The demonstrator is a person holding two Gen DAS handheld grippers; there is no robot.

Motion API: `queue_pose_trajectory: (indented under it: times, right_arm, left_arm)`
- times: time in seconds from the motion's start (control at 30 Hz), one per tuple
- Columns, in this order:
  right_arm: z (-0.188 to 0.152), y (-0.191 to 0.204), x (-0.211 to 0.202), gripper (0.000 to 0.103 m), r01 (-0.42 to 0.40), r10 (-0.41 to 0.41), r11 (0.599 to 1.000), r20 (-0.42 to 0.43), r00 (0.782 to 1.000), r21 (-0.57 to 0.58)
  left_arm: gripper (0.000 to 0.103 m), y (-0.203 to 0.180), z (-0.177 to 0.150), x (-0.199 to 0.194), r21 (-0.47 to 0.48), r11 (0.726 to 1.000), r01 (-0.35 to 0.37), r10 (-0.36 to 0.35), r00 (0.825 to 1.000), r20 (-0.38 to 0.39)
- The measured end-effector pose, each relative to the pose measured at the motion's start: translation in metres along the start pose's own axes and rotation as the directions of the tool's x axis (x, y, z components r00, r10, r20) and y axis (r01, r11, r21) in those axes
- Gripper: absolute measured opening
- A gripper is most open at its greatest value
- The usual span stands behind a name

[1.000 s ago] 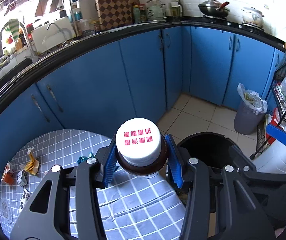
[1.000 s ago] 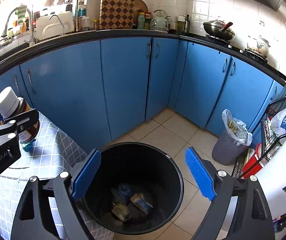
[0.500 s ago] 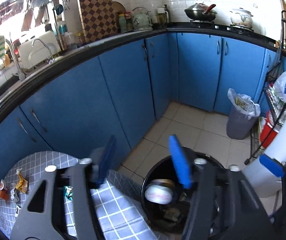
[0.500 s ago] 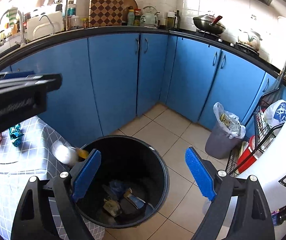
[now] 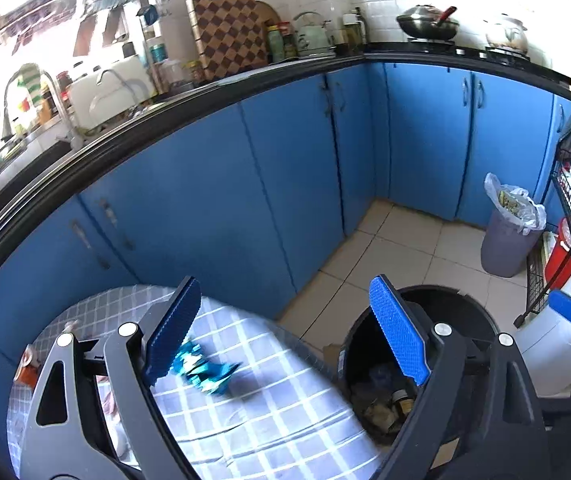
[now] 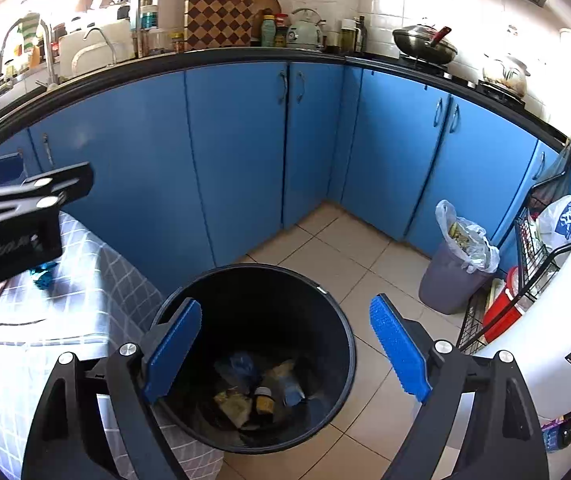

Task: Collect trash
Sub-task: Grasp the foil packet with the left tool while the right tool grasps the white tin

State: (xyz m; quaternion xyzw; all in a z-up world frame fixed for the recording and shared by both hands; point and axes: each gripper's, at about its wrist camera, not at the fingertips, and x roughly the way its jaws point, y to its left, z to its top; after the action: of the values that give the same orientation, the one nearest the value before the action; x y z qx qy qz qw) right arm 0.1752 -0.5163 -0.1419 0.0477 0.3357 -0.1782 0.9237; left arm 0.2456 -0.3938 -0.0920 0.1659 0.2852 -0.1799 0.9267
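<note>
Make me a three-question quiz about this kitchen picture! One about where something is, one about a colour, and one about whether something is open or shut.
1. Where is the brown bottle?
A. On the table
B. Inside the black bin
C. On the counter

2. What colour are the cupboard doors?
A. Blue
B. Green
C. White

3. How is the right gripper?
A. Shut on a wrapper
B. Shut on nothing
C. Open, holding nothing

Answers:
1 B: the brown bottle lies among the rubbish at the bottom of the black bin.
2 A: the cupboard doors under the counter are all blue.
3 C: the right gripper has its blue pads wide apart above the bin, with nothing between them.
</note>
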Motion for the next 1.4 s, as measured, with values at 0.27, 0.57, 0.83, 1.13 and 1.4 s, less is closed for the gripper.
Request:
queue_pose_trajectory:
  times: [0.27, 0.57, 0.83, 1.13, 1.4]
  right_arm:
    - [0.003, 0.063, -0.024, 0.084, -0.096, 0.097, 0.992, 0.017, 0.995, -0.079]
    - [-0.008, 0.166, -0.04, 0.084, -0.221, 0.224, 0.955, -0.006, 0.975, -0.199]
    - [-0.022, 0.24, -0.039, 0.084, -0.302, 0.296, 0.915, -0.062, 0.953, -0.269]
    - [-0.043, 0.298, -0.021, 0.084, -0.32, 0.286, 0.879, -0.146, 0.947, -0.354]
    - [-0.052, 0.329, -0.009, 0.084, -0.337, 0.28, 0.845, -0.194, 0.94, -0.414]
  left_arm:
    - [0.086, 0.071, -0.036, -0.027, -0.064, 0.994, -0.084, 0.082, 0.996, -0.036]
    - [0.087, 0.173, -0.095, -0.057, -0.123, 0.964, -0.234, 0.224, 0.97, -0.094]
    - [0.087, 0.245, -0.146, -0.056, -0.141, 0.957, -0.252, 0.228, 0.959, -0.166]
    - [0.087, 0.27, -0.183, -0.025, -0.11, 0.982, -0.154, 0.124, 0.963, -0.239]
    - [0.087, 0.282, -0.183, 0.001, -0.121, 0.987, -0.102, 0.066, 0.961, -0.27]
